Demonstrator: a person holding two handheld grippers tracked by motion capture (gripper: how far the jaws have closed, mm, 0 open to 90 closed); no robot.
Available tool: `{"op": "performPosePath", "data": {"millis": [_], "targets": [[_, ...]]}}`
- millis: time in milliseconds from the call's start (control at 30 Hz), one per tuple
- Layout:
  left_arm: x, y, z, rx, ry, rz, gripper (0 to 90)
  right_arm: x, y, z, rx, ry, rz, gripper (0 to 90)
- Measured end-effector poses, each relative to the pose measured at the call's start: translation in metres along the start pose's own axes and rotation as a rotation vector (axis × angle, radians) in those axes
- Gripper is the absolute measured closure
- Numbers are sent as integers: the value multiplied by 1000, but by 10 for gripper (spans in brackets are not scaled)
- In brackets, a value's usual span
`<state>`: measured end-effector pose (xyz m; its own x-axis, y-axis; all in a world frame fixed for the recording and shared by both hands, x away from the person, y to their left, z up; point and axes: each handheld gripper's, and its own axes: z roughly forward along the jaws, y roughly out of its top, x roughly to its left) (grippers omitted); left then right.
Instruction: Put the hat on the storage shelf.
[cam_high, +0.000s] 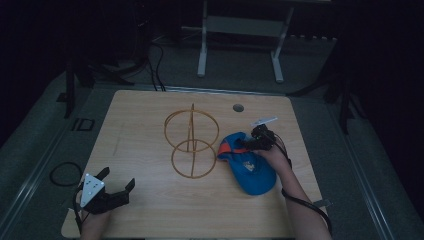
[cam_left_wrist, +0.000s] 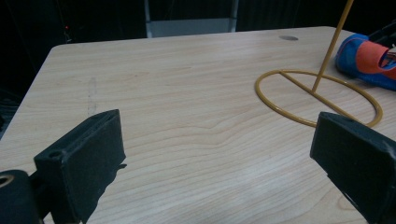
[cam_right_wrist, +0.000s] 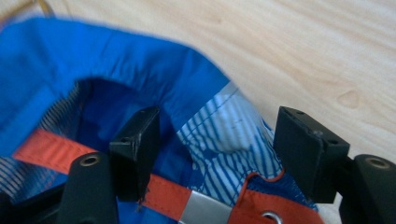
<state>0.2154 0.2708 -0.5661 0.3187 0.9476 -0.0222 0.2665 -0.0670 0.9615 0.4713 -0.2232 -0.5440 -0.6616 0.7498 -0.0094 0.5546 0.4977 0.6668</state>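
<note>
The right claw (cam_high: 250, 144) sits low over the blue cap (cam_high: 248, 167), at the end of the cap nearest the wire stand (cam_high: 192, 144). Its jaws are partly open, with cap fabric bunched between them. One jaw reaches into the hollow of the cap, the other stands outside the rim over the striped lining (cam_right_wrist: 229, 140). The pads do not seem to pinch the cloth yet, though the close right gripper view is too cramped to be sure.

The counter (cam_high: 150, 210) is pale wood, and the wire stand rises near its middle: two yellow hoops, one high and one lying flat on the wood, joined by an upright rod. The cap lies upside down just to the right of the stand, close to its lower hoop but apart from it as far as the dim high view shows. An orange strap (cam_right_wrist: 51, 151) with a metal clasp crosses the cap's open back — right under the right claw.

The left claw (cam_high: 114, 186) rests well to the left of the stand, near the counter's front edge — jaws spread wide, nothing between them but bare wood.
</note>
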Motion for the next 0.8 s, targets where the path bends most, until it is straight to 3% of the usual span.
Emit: {"op": "performPosePath", "data": {"millis": [133, 233, 433, 633, 667, 700, 800], "targets": [[0, 0, 0, 7, -1, -1, 32, 1, -3, 6, 49, 15, -27, 334], [0, 0, 0, 6, -2, 1, 32, 5, -2, 7, 66, -8, -74, 352], [-1, 0, 1, 18, -7, 4, 32, 6, -1, 6, 81, 15, -70, 445], [-2, 0, 2, 30, -8, 13, 33, 6, -3, 2, 81, 3, -56, 729], [-2, 0, 2, 30, -8, 13, 32, 6, -3, 2, 81, 3, -56, 729], [-4, -1, 3, 36, -8, 18, 32, 6, -4, 0, 85, -13, -50, 835], [-5, 0, 4, 39, -9, 23, 32, 6, -6, -4, 70, -32, -27, 867]]}}
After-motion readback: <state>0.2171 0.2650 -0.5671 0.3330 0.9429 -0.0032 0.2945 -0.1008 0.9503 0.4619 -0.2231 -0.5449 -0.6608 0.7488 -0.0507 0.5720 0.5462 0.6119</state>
